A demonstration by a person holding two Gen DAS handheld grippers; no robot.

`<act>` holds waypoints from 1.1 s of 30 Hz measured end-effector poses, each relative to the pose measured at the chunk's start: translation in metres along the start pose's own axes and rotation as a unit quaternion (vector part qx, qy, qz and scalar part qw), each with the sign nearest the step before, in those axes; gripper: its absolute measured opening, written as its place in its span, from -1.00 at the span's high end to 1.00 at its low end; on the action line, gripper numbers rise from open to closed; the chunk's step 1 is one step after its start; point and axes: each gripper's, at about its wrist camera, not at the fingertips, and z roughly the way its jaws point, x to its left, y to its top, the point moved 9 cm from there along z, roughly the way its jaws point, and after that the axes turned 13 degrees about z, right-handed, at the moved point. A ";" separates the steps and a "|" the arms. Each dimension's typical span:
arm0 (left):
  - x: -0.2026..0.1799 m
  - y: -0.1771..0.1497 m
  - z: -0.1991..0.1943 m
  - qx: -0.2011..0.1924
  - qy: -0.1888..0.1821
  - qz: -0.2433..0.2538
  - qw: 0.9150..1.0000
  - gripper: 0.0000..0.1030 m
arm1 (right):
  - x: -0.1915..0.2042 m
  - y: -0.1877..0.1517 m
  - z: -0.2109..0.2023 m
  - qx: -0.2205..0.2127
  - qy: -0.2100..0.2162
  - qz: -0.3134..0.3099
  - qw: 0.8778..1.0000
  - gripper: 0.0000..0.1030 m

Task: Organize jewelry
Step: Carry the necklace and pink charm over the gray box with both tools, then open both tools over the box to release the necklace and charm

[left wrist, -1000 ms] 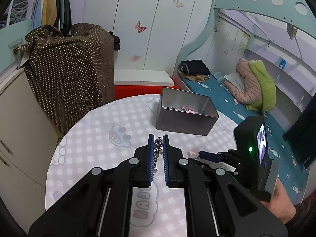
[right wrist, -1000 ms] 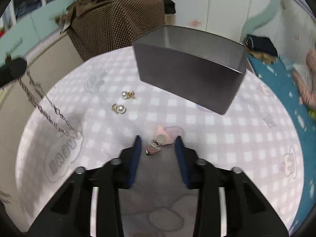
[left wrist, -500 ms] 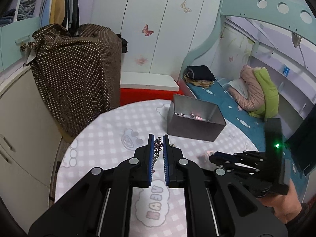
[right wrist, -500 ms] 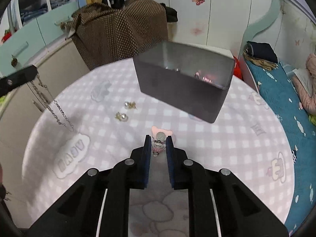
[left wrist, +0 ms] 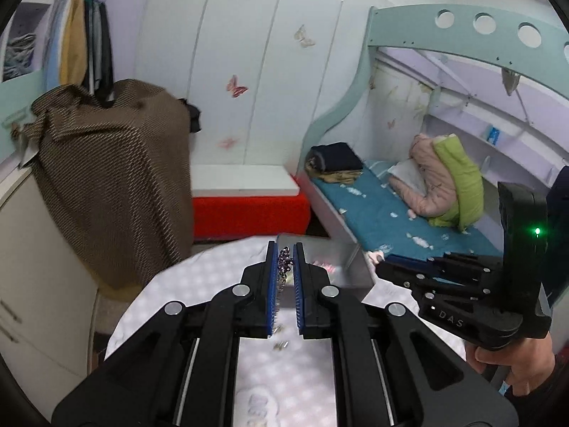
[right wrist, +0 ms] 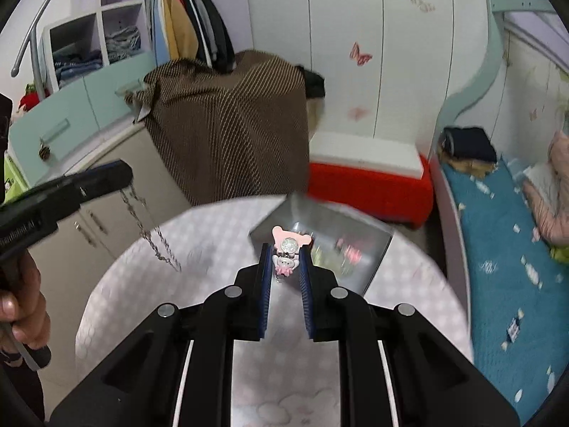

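bedroom bkgd: white wardrobe doors w/ butterfly stickers, bunk bed (left wrist: 384, 213) w/ teal sheet at right, brown dotted cloth (right wrist: 227, 124) over furniture at left. round table (right wrist: 124, 284) carries pale checked cover w/ cartoon prints; print lettering too blurred to read.

writing: "das" legible on right gripper body in left wrist view; partial white lettering on left gripper body in right wrist view, not readable.

left gripper (left wrist: 284, 259): fingers nearly closed, clamped on silver chain (right wrist: 149, 235); chain hangs down from fingertips above table's left part.

right gripper (right wrist: 284, 259): fingers narrowly apart, pinching pink bear charm (right wrist: 287, 251); charm's pink ears poke past fingertips.

metal tin (right wrist: 341, 245): open top, sits at table's far side nr rim, holds small jewelry pcs. both fingertip sets line up w/ tin's near wall. two small earrings (left wrist: 279, 338) lie on cover below left fingers.
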 end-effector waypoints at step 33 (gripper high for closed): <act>-0.004 0.035 0.116 0.070 0.007 0.007 0.997 -0.82 | -0.065 0.026 0.059 0.040 -0.060 0.070 0.995 -0.85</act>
